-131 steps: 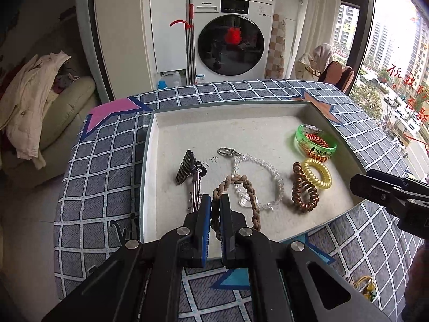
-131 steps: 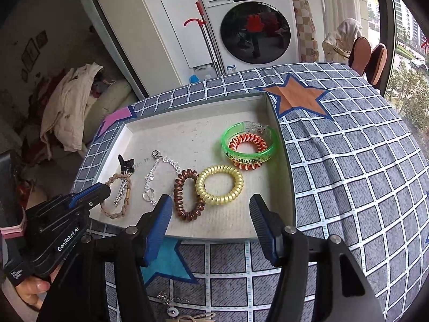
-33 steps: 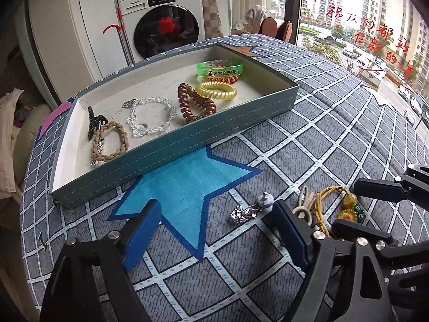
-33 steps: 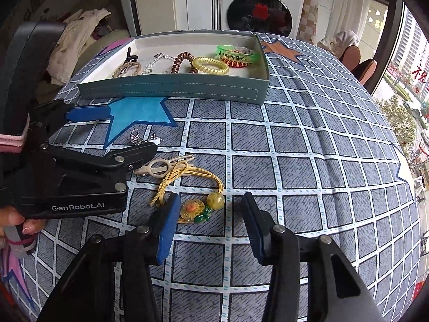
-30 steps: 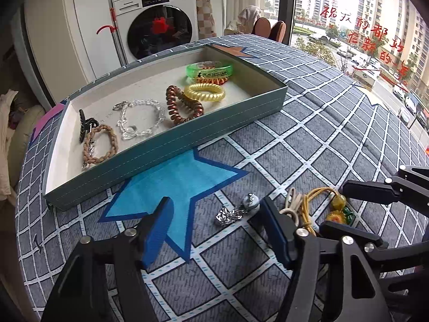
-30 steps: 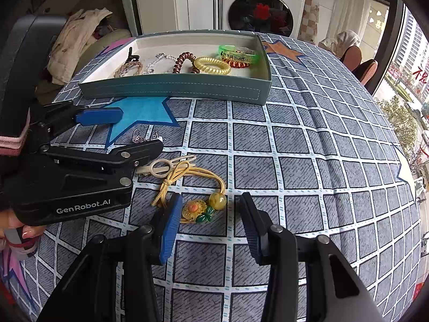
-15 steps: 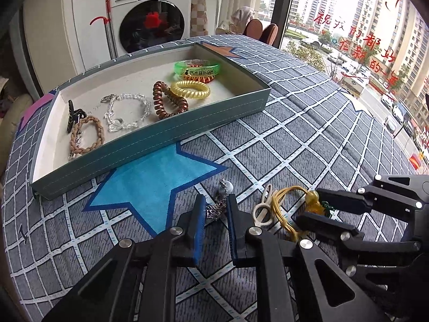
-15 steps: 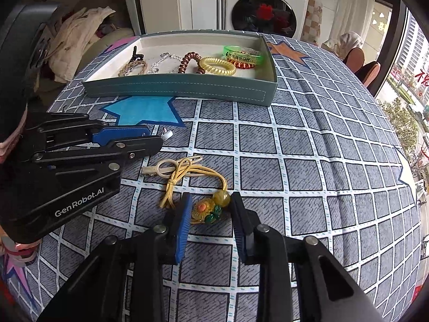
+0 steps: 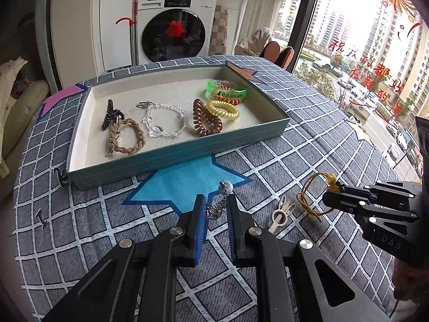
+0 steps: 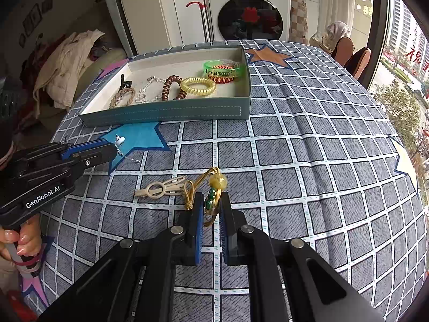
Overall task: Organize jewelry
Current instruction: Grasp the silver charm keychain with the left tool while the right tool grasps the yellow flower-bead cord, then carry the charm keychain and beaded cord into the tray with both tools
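My left gripper (image 9: 216, 206) is shut on a silver chain with a white bead (image 9: 219, 204) and holds it just above the checked tablecloth; the chain also shows in the right wrist view (image 10: 121, 145). My right gripper (image 10: 210, 203) is shut on a yellow cord with yellow and green beads (image 10: 214, 185), lifted a little; the cord also shows in the left wrist view (image 9: 311, 196). The teal jewelry tray (image 9: 177, 155) beyond holds a braided bracelet (image 9: 128, 136), a black claw clip, a crystal bracelet (image 9: 163, 120), coil hair ties and a green bangle (image 9: 228, 91).
A cream hair clip (image 10: 161, 187) lies on the cloth between the grippers; it also shows in the left wrist view (image 9: 281, 213). A washing machine (image 9: 177, 24) stands behind the table, a sofa with clothes to the left, chairs and a window to the right.
Both grippers were open over the items a second ago. They have closed, the left on the silver chain and the right on the beaded cord, and lifted them slightly.
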A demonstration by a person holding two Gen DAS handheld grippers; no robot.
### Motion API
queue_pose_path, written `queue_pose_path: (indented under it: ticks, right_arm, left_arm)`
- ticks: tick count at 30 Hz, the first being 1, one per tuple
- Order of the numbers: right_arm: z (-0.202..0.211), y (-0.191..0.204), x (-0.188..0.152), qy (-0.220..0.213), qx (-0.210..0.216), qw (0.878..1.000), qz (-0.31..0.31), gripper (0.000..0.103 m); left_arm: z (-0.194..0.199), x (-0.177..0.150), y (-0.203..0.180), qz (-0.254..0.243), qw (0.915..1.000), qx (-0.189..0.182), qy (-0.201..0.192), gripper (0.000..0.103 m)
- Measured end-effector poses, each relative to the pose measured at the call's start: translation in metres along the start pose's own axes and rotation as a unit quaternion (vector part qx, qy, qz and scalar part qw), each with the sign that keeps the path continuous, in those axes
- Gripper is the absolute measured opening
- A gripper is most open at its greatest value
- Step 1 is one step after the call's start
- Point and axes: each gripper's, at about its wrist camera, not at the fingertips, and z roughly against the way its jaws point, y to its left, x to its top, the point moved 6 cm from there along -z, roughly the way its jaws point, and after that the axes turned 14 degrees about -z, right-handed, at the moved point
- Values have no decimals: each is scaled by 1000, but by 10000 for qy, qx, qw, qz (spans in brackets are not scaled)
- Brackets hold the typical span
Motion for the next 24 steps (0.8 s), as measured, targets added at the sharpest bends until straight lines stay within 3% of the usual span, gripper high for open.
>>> queue_pose_path:
  ticks: [13,24]
  right_arm:
    - [7,19,49,-196,340,9992,-13,12]
    - [-17,34,107,-194,543,9983,-110,12]
  left_arm:
    - [40,30,41,271,9983,330,-386,36]
    - [28,63,79,328,9969,631,-320,36]
